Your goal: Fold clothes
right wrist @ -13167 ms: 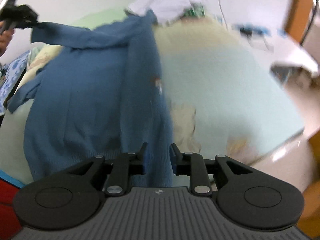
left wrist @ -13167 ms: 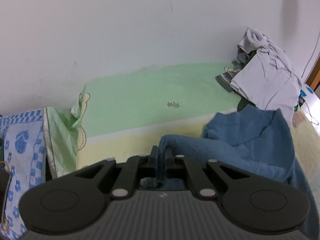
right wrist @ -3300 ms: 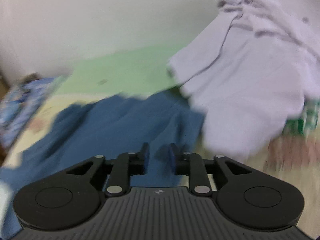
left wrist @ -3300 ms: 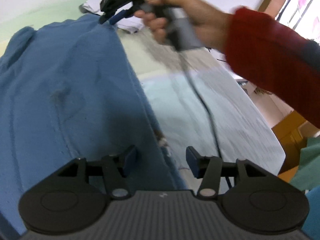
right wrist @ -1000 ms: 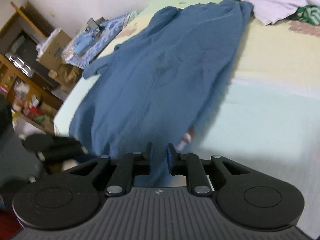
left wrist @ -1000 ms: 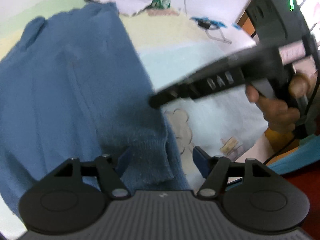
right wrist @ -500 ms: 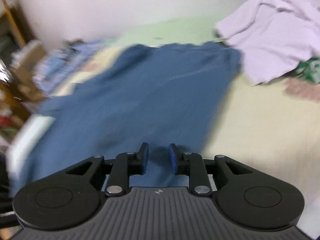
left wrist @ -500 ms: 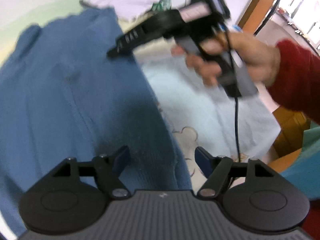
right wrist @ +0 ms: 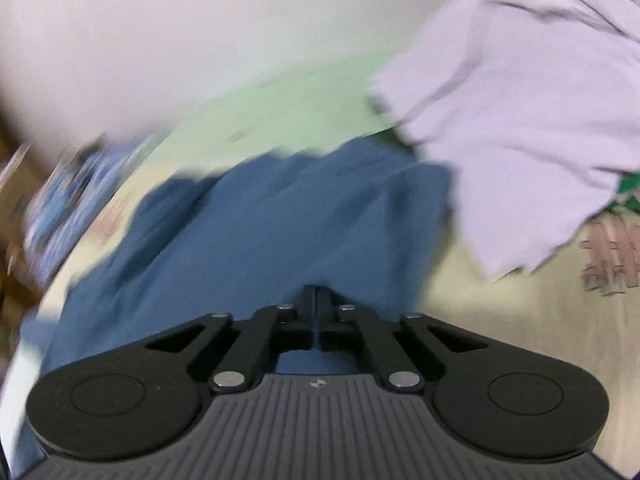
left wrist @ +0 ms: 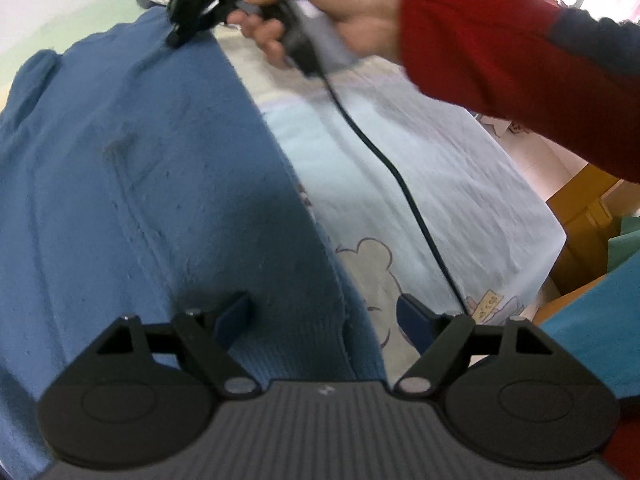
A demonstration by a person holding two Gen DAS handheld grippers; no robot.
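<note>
Blue knit, soft and limp, is spread flat across the bed (left wrist: 420,168): from the left wrist view the sweater (left wrist: 140,160) covers the left half of the sheet, its ribbed hem lying right under the left gripper (left wrist: 324,316). That gripper's 2 fingers are wide apart and opening, with the hem edge between them but neither pad pressing on it. Farther up, a hand (left wrist: 320,4) in a red sleeve (left wrist: 500,48) brings the right gripper (left wrist: 180,34) to the sweater's far corner. From the right wrist view, blurred, the right gripper (right wrist: 316,312) has its fingers closed together over the blue cloth; I cannot tell whether any fabric is pinched. A pale garment (right wrist: 520,120) lies beside the sweater's top edge. The knit looks light, floppy and stretchy, so I'd take it at the corners, hem and shoulder.
</note>
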